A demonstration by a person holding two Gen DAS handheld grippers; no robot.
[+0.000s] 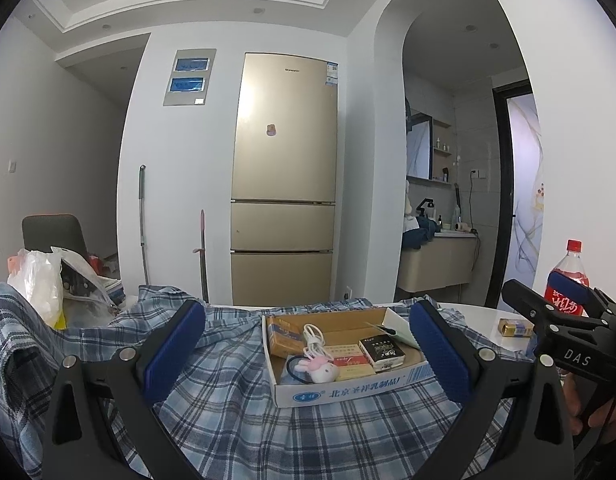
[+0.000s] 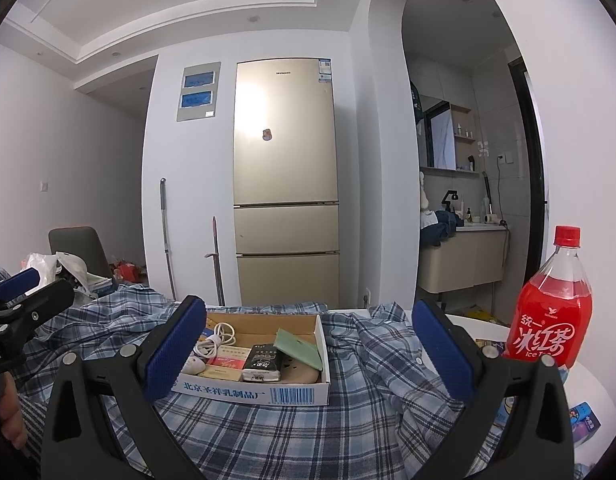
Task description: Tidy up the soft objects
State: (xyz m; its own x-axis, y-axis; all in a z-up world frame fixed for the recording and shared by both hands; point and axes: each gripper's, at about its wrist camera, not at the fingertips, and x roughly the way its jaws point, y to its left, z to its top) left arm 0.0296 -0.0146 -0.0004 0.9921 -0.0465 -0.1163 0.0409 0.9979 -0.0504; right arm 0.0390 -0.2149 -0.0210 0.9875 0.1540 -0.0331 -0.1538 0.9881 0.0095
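Jaws of both grippers wide apart above plaid shirt (image 1: 236,412); contact unclear.

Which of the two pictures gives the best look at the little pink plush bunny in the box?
The left wrist view: the pink plush bunny lies unobstructed in the cardboard box. In the right wrist view a blue gripper finger hides most of it.

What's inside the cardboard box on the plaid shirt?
The cardboard box holds a white cable, pink plush toy, black packet, red-and-white packet, orange carton and green card. Anything beneath them is hidden.
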